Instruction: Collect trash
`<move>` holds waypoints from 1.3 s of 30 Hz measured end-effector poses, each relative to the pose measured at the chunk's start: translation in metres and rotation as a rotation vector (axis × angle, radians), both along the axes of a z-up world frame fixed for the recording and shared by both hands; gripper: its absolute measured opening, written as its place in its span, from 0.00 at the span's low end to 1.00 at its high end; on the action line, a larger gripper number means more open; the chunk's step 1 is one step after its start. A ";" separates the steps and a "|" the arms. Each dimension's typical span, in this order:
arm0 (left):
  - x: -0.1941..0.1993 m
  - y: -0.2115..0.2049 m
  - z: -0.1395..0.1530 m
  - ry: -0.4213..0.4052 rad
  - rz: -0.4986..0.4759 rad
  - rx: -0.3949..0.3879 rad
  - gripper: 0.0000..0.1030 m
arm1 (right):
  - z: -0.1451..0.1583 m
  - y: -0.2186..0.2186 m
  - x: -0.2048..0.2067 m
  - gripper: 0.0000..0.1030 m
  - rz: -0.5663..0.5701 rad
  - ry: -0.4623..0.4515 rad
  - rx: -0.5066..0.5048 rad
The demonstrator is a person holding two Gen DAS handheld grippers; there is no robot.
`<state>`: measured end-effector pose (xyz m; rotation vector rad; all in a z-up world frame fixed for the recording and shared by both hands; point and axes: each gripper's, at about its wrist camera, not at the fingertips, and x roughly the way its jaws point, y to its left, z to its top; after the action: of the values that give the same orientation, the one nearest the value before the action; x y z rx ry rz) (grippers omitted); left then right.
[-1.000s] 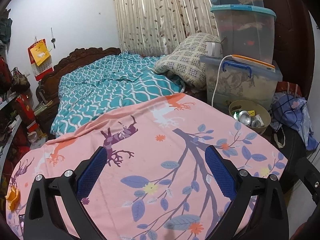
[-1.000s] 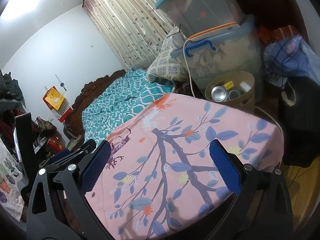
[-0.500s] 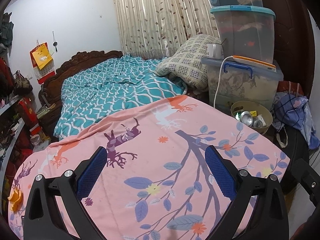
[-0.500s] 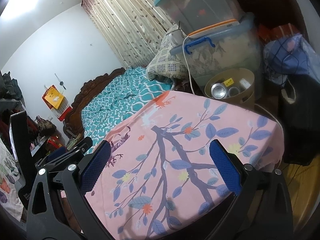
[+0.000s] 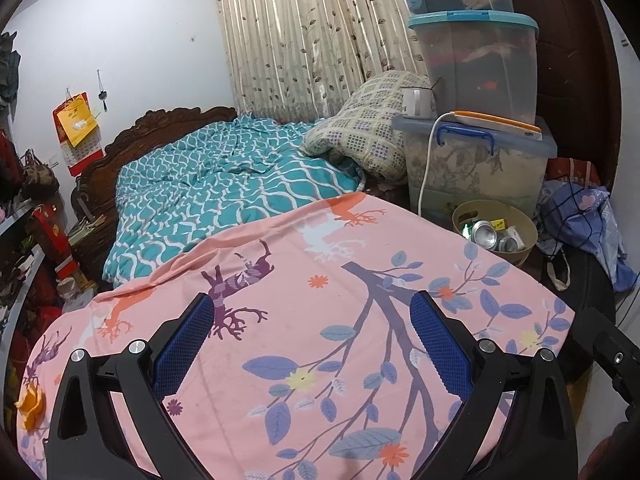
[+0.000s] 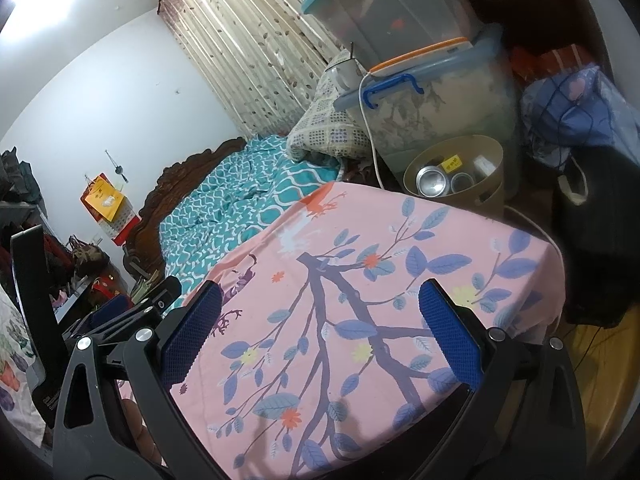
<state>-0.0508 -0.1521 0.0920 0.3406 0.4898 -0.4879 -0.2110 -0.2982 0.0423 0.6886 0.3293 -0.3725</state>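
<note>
A tan waste bin [image 5: 520, 226] [image 6: 492, 160] stands on the floor past the far right corner of the pink flowered sheet [image 5: 320, 320] [image 6: 360, 280]. Crushed silver cans [image 5: 486, 234] [image 6: 432, 181] lie inside it. A scrap of orange peel [image 5: 31, 404] lies at the sheet's left edge in the left wrist view. My left gripper [image 5: 312, 320] is open and empty above the sheet. My right gripper [image 6: 320, 312] is open and empty above the sheet, with the left gripper's body [image 6: 132, 312] to its left.
Stacked clear storage boxes [image 5: 476, 160] [image 6: 432, 92] with a white cable stand behind the bin. A blue bundle [image 5: 580, 224] and a dark bag [image 6: 600, 240] are at the right. A teal quilt [image 5: 224, 192] and checked pillow [image 5: 360, 140] lie farther back. Cluttered shelves [image 5: 24, 248] line the left.
Both grippers have drawn back a little from the bin and stayed open. The view has shifted slightly; nothing was picked up or released.
</note>
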 end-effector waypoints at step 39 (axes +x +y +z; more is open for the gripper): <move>0.001 0.000 -0.010 -0.007 0.019 0.039 0.92 | 0.000 0.000 0.002 0.95 0.001 0.003 0.004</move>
<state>-0.0499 -0.1522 0.0820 0.3747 0.4963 -0.4592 -0.2093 -0.2983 0.0425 0.6920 0.3331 -0.3723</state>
